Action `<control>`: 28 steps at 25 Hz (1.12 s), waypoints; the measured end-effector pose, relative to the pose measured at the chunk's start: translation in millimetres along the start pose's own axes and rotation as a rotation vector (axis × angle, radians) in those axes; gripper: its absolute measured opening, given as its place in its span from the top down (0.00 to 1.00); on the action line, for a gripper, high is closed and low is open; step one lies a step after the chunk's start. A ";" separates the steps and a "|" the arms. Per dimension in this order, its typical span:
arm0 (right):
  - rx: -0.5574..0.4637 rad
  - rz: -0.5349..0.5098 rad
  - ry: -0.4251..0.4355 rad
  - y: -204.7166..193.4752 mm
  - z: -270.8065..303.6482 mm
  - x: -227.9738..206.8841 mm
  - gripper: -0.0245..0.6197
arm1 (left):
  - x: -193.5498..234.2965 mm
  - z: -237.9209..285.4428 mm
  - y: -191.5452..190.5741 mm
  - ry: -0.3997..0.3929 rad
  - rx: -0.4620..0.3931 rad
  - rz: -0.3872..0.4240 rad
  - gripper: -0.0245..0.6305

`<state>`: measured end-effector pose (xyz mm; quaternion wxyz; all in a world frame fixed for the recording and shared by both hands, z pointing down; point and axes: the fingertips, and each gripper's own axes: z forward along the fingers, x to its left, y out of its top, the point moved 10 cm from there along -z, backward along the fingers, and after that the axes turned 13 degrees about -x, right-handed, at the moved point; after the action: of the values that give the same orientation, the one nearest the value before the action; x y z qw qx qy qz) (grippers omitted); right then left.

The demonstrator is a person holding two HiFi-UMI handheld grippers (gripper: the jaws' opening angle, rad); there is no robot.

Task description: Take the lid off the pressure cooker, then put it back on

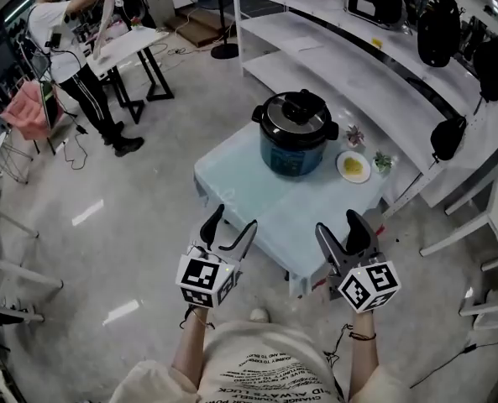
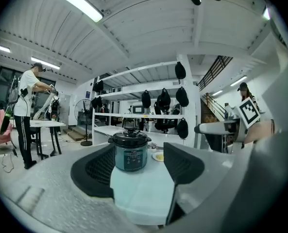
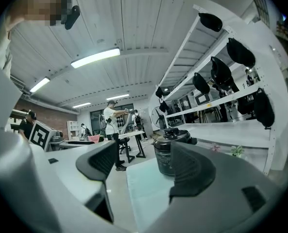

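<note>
A blue pressure cooker (image 1: 293, 151) with its black lid (image 1: 295, 116) on stands at the far side of a small pale table (image 1: 249, 193). It appears straight ahead between the jaws as the cooker (image 2: 130, 153) in the left gripper view and as the cooker (image 3: 167, 155) in the right gripper view. My left gripper (image 1: 228, 225) hovers open at the table's near left edge. My right gripper (image 1: 343, 227) hovers open at the near right edge. Both are empty and well short of the cooker.
A white plate with yellow food (image 1: 353, 166) and two small plants (image 1: 384, 162) sit right of the cooker. White shelving (image 1: 358, 65) with black bags runs behind and to the right. A person (image 1: 72, 53) works at a table far left.
</note>
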<state>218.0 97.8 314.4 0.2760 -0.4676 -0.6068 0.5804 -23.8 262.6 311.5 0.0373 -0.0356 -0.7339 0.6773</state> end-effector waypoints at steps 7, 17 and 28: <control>0.005 -0.013 -0.024 -12.7 28.7 -3.6 0.45 | 27.3 26.4 -11.0 -0.036 -0.007 -0.019 0.51; 0.030 -0.021 -0.052 -16.9 54.4 -18.0 0.45 | 43.8 58.6 -17.5 -0.074 0.006 -0.036 0.51; 0.035 -0.033 -0.071 -24.0 125.7 -51.1 0.45 | 90.8 130.8 -24.5 -0.111 0.012 -0.044 0.51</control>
<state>122.7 -1.0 326.3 0.2716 -0.4318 -0.6138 0.6025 -127.7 140.3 326.0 0.0117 0.0184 -0.7314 0.6815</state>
